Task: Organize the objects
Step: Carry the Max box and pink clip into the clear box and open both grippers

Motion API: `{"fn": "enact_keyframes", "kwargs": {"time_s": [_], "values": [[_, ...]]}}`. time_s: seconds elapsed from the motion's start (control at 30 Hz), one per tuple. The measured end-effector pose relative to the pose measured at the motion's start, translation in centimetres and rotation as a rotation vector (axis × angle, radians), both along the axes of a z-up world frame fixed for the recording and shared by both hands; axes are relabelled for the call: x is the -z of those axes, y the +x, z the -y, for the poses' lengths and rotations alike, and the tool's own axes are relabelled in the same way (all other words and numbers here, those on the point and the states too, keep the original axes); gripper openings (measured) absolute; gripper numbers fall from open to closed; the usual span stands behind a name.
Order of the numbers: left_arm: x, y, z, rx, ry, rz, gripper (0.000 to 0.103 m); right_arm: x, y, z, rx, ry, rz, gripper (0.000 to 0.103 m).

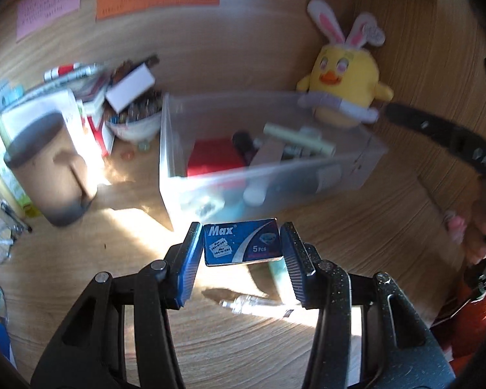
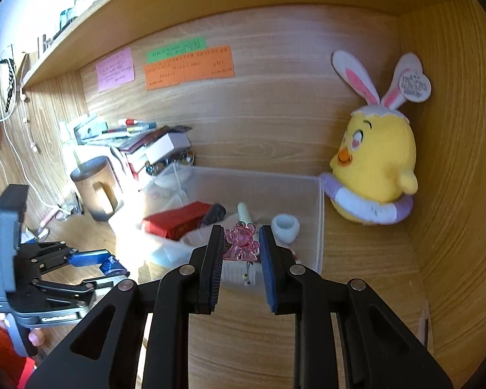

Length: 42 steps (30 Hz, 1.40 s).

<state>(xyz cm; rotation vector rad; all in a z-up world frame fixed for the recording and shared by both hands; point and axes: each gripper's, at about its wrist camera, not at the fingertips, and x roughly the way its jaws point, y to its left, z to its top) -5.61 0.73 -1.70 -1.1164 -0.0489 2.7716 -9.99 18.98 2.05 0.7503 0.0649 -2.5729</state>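
My left gripper (image 1: 241,243) is shut on a small blue "Max" razor-blade box (image 1: 242,241), held above the wooden desk just in front of the clear plastic bin (image 1: 210,181). From the right wrist view the left gripper (image 2: 111,267) shows at the left with the blue box (image 2: 112,267) in its tips. My right gripper (image 2: 241,243) is shut on a pink translucent figure charm (image 2: 242,241), held over the near edge of the clear bin (image 2: 319,227). Inside the bin lie a red box (image 2: 175,218), a pale tube (image 2: 246,214) and a white cup (image 2: 285,225).
A yellow chick plush with rabbit ears (image 2: 377,162) stands right of the bin against the side wall. A brown mug (image 2: 95,188), a bowl and stacked boxes and pens (image 2: 139,142) crowd the left. A clear pen (image 1: 256,304) lies on the desk under my left gripper.
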Motion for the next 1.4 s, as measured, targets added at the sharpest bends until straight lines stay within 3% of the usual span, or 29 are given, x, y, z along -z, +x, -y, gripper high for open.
{"fn": "enact_keyframes", "kwargs": {"time_s": [0.33, 0.6, 0.93, 1.4], "values": [[-3.4, -2.3, -0.4, 0.004, 0.041, -0.075, 0.048, -1.6, -1.6, 0.2, 0.009, -0.013, -0.039, 0.020], [-3.7, -5.7, -1.2, 0.007, 0.060, -0.053, 0.048, -2.3, -2.8, -0.5, 0.040, -0.008, -0.063, 0.020], [-1.4, -9.7, -3.0, 0.028, 0.080, 0.044, 0.048, 0.8, -4.9, -1.8, 0.061, 0.022, 0.019, 0.020], [0.7, -11.8, -4.4, 0.034, 0.069, 0.103, 0.048, 5.0, -7.3, -1.2, 0.012, 0.055, 0.157, 0.020]]}}
